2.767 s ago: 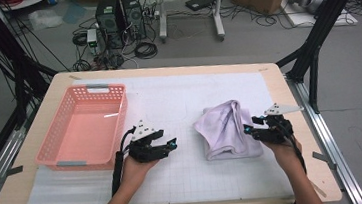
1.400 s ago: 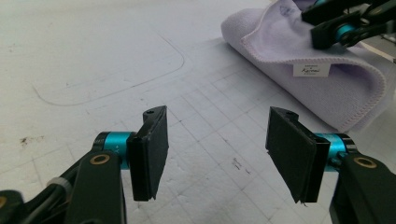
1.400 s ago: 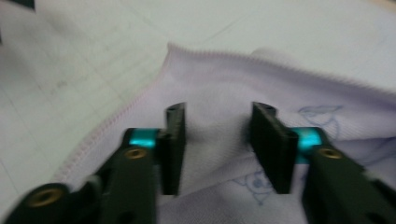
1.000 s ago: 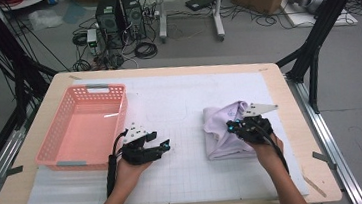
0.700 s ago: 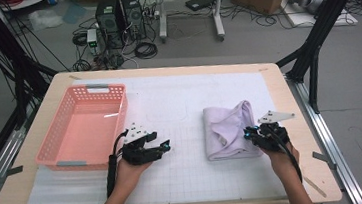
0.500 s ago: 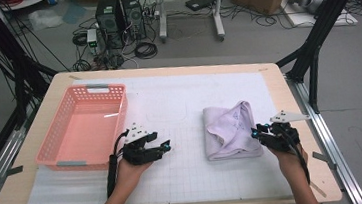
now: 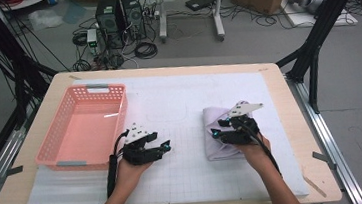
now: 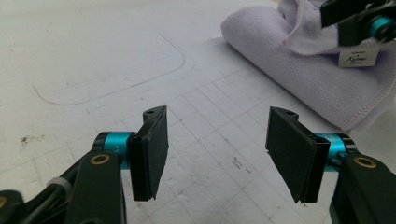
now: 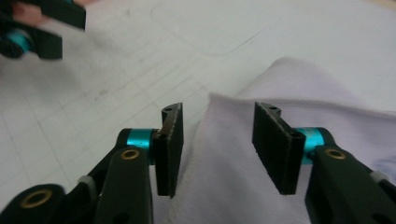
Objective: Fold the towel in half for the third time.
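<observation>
A lavender towel [image 7: 218,150] lies folded on the white mat, right of centre. My right gripper [image 7: 215,132] hovers over its left part, pointing left. Its jaws have just been opening, and the pads do not press on anything. In the right gripper view the right gripper [image 9: 217,140] stands above the towel [image 9: 303,93], close to its folded edge. My left gripper [image 7: 165,146] rests open on the mat beside the basket. In the left gripper view the left gripper [image 8: 217,149] has bare mat between its jaws, with the towel [image 8: 289,60] ahead of it.
A pink plastic basket [image 7: 47,145] stands at the table's left with nothing in it. The white gridded mat [image 7: 186,182] covers most of the wooden table [image 7: 301,120]. Beyond the table's far edge are computer cases, cables and black frame legs.
The right gripper let go of the towel, drew off to its right, then came back left over it. The towel now lies flat and folded. The left gripper stayed put.
</observation>
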Tool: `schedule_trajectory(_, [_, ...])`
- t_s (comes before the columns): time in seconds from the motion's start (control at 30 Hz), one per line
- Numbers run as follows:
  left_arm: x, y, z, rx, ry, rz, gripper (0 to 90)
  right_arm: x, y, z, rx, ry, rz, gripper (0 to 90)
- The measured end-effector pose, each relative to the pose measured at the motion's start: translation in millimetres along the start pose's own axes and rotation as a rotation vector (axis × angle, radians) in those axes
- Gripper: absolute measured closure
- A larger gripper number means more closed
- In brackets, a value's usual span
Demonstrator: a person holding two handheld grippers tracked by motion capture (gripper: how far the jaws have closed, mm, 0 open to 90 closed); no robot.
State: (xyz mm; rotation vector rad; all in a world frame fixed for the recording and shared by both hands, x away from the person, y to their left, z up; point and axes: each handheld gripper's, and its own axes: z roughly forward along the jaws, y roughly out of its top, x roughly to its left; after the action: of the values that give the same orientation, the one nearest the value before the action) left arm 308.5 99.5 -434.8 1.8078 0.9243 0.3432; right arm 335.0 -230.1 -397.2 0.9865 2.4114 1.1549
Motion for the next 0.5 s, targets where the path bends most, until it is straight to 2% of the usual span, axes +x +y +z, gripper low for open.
schedule_trajectory(0.07, [-0.1,-0.2,0.2,0.003,0.000,-0.001,39.4,-0.1,-1.7,8.2,0.056,-0.001,-0.016,65.3])
schedule_trajectory(0.1, [0.0,-0.2,0.2,0.004,-0.002,0.001,39.4,-0.1,-1.7,8.2,0.056,-0.001,-0.016,65.3])
schedule_trajectory(0.13, [-0.1,-0.4,0.4,0.002,0.001,0.001,39.4,-2.4,-5.2,8.9,0.083,-0.005,-0.023,85.1])
schedule_trajectory(0.23, [0.7,-0.4,0.0,0.002,0.001,0.001,39.5,-2.8,-10.4,-5.1,0.042,-0.042,-0.021,86.5])
schedule_trajectory(0.27, [0.7,-0.4,0.0,0.002,0.001,0.001,39.5,-2.8,-10.4,-5.1,0.042,-0.042,-0.021,86.5])
schedule_trajectory(0.3, [0.6,-0.5,0.0,0.003,0.001,0.000,39.5,-3.4,-16.4,-19.0,0.009,-0.082,-0.020,86.5])
schedule_trajectory(0.37, [0.2,-0.4,0.0,0.004,0.001,0.000,39.5,-5.8,-25.1,-33.0,0.001,-0.127,-0.010,86.4])
schedule_trajectory(0.5, [-0.1,-0.2,-0.5,-0.001,0.005,-0.001,39.5,-15.4,-48.8,-55.7,-0.004,-0.193,0.052,82.2])
